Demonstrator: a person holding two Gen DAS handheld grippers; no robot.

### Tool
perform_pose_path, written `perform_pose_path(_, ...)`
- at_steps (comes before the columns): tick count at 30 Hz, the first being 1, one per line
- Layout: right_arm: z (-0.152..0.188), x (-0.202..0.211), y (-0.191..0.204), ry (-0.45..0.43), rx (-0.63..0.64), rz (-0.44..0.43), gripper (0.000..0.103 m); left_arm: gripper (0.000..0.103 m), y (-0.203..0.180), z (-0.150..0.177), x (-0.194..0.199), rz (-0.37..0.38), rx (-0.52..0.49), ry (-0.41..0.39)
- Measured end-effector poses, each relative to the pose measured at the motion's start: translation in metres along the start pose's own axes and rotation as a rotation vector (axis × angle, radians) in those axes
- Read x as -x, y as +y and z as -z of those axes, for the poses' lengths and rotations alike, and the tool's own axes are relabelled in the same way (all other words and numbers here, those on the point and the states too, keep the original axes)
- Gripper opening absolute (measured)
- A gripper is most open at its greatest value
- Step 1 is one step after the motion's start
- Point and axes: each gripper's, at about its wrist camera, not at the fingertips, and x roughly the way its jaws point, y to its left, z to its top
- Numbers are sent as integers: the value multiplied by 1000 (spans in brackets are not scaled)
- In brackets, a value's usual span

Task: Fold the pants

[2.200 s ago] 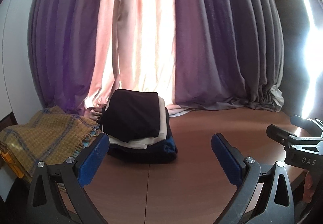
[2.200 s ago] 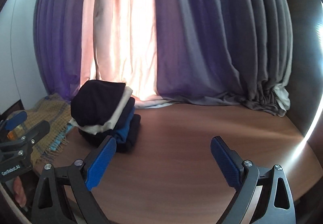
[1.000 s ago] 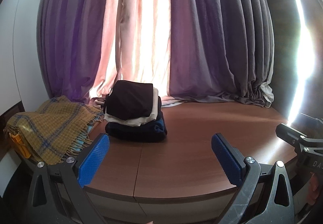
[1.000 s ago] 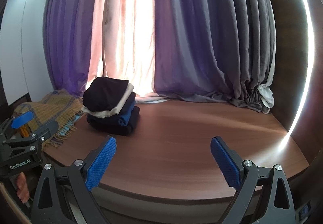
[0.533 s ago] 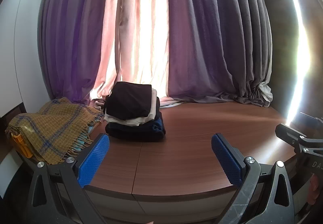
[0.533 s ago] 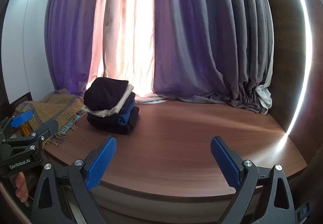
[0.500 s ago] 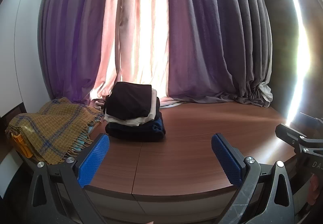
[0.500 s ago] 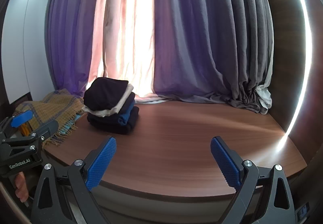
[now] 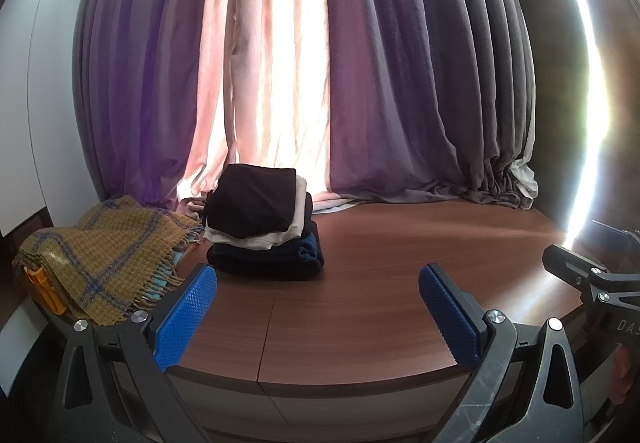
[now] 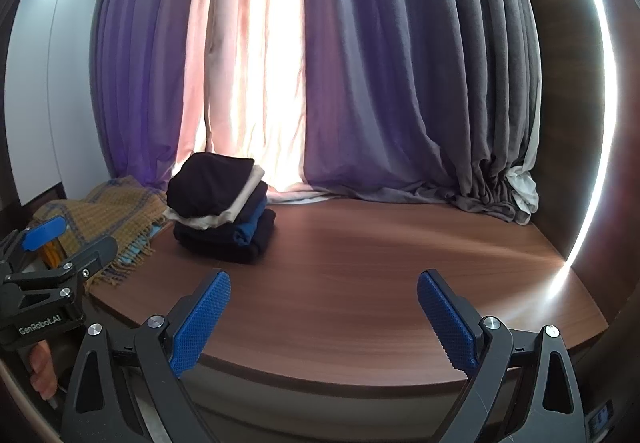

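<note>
A: Where are the pants?
B: In that folded stack at the table's back left, next to the plaid blanket. Looks like soft, limp cloth, likely light; I'd pinch a folded edge, not the middle

A: And the grippers?
B: Left gripper and right gripper both hang level at the near edge, jaws spread wide, holding nothing, well apart from the stack
</note>
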Motion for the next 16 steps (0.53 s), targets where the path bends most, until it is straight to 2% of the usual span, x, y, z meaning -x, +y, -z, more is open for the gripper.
perform_pose_path(16,1,4,-3,0,-1,-1,96,103,-7,0,3,-23,20,3)
